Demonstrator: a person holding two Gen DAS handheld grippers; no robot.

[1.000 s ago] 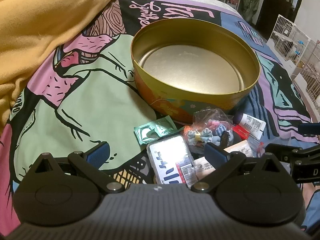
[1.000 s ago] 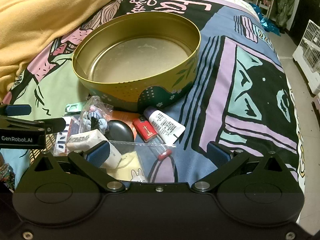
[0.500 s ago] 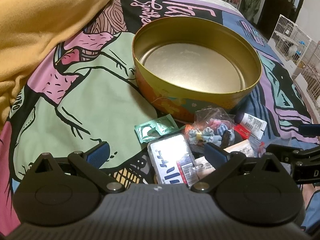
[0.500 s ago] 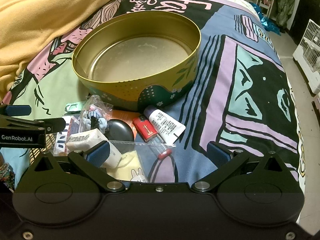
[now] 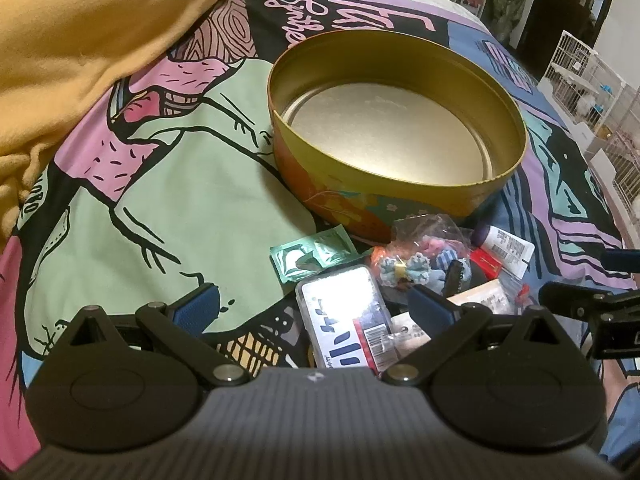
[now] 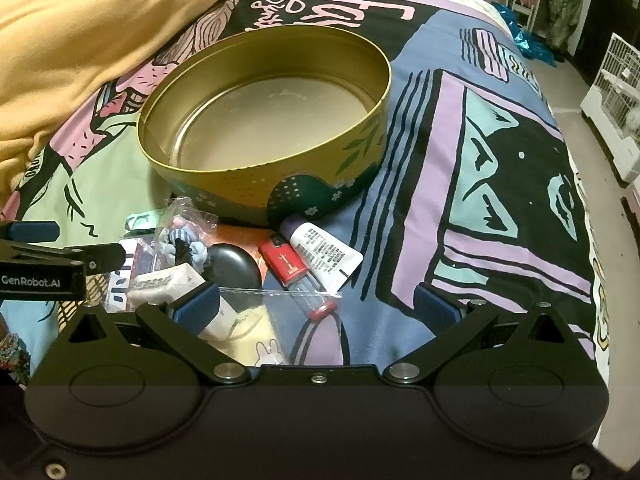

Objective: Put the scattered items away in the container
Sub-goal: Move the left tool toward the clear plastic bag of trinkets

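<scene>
A round gold tin (image 5: 400,196) (image 6: 256,188) sits empty on the patterned bedspread. In front of it lies a pile: green foil packets (image 5: 312,256), a white mint case (image 5: 344,312), a clear bag of hair ties (image 5: 420,260) (image 6: 182,236), a red lighter (image 6: 286,262), a white tube (image 6: 326,252), a black oval case (image 6: 234,268), a zip bag (image 6: 280,312). My left gripper (image 5: 314,306) is open above the mint case. My right gripper (image 6: 316,306) is open over the zip bag, holding nothing.
A yellow blanket (image 5: 80,40) is heaped at the back left. White wire cages (image 5: 592,80) stand off the bed's right side. The bedspread (image 6: 500,160) to the tin's right is bare.
The left gripper has eased slightly left and back, so the tin and pile sit a little further right in its view. The right gripper is nearly still.
</scene>
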